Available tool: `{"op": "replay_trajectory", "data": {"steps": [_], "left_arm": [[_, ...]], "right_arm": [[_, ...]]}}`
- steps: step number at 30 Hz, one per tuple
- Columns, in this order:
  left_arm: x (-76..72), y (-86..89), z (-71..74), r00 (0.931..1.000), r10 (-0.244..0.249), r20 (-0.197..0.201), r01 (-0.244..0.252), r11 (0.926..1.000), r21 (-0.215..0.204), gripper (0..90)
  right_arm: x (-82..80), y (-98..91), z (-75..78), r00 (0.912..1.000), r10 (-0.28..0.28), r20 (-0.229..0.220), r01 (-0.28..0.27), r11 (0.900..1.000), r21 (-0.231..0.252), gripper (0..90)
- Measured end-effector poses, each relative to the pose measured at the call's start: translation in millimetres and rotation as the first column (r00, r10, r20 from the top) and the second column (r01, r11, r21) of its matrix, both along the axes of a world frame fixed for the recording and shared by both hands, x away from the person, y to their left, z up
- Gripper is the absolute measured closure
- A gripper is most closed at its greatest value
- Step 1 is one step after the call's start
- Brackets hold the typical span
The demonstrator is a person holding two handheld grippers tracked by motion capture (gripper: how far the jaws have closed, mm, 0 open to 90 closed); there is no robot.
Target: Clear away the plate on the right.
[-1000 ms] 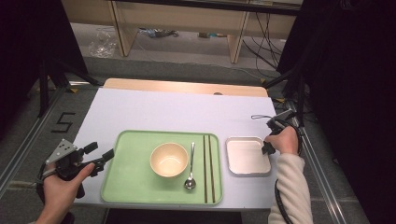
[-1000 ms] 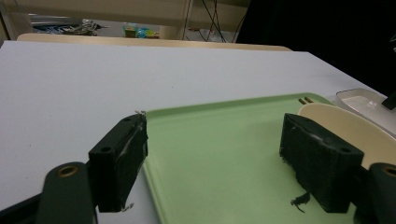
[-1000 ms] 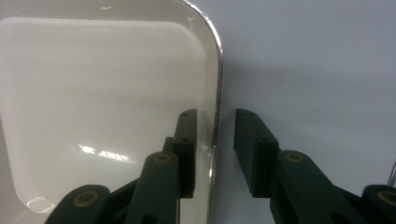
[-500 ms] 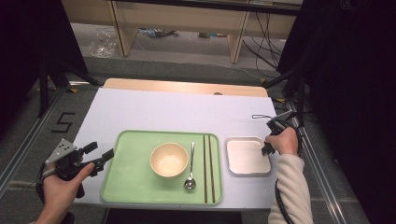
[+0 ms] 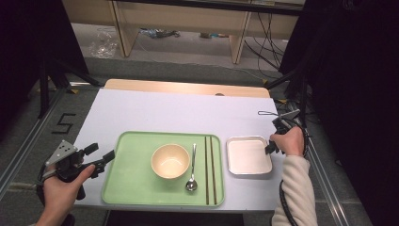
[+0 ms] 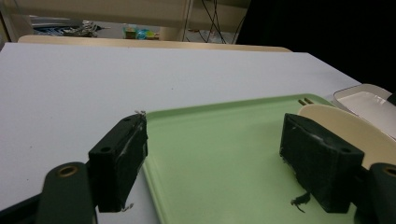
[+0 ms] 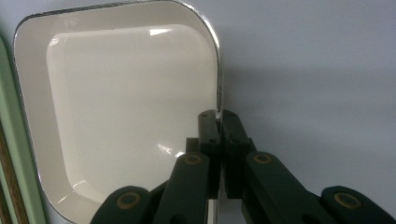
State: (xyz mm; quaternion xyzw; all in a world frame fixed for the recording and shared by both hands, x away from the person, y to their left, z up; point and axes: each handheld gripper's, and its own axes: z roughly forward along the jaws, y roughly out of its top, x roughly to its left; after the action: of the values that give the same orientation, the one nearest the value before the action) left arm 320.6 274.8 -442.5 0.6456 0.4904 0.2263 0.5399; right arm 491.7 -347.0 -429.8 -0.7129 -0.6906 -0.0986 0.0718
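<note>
From the high view, the white dish (image 5: 249, 156) lay on the worktop (image 5: 179, 113) just right of the green tray (image 5: 134, 181). The right gripper (image 5: 270, 147) had just closed its jaws onto the dish's right rim. In the left gripper view, the left gripper (image 6: 229, 154) hung with jaws apart over the tray's left edge. In the right gripper view, the jaws pinched the rim (image 7: 218, 93); lifting the dish likely comes next, keeping it level. The dish's near edge was cut off.
</note>
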Motion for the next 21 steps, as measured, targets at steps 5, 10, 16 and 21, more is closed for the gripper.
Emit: {"op": "replay_trajectory", "data": {"steps": [5, 10, 16, 21], "left_arm": [[0.1, 0.3, 0.1, 1.0000, -0.002, -0.001, 0.002, 1.0000, 0.001, 23.0], [0.2, 0.2, 0.0, 1.0000, -0.002, -0.002, 0.002, 1.0000, -0.001, 23.0], [0.1, -0.1, 0.1, 1.0000, -0.003, -0.003, 0.003, 1.0000, -0.001, 23.0], [0.1, -0.2, 0.2, 1.0000, -0.004, -0.002, 0.004, 1.0000, -0.001, 23.1]], "right_arm": [[-0.1, -0.6, 2.4, 1.0000, -0.005, 0.006, 0.005, 0.9998, 0.019, 89.9], [-1.9, 3.6, 14.2, 0.9983, -0.058, 0.004, 0.057, 0.9941, 0.092, 89.9], [-4.2, 5.9, 27.3, 0.9975, 0.002, 0.071, -0.013, 0.9881, 0.153, 89.9], [-5.0, 18.4, 42.1, 0.9986, -0.049, 0.021, 0.043, 0.9732, 0.226, 89.9]]}}
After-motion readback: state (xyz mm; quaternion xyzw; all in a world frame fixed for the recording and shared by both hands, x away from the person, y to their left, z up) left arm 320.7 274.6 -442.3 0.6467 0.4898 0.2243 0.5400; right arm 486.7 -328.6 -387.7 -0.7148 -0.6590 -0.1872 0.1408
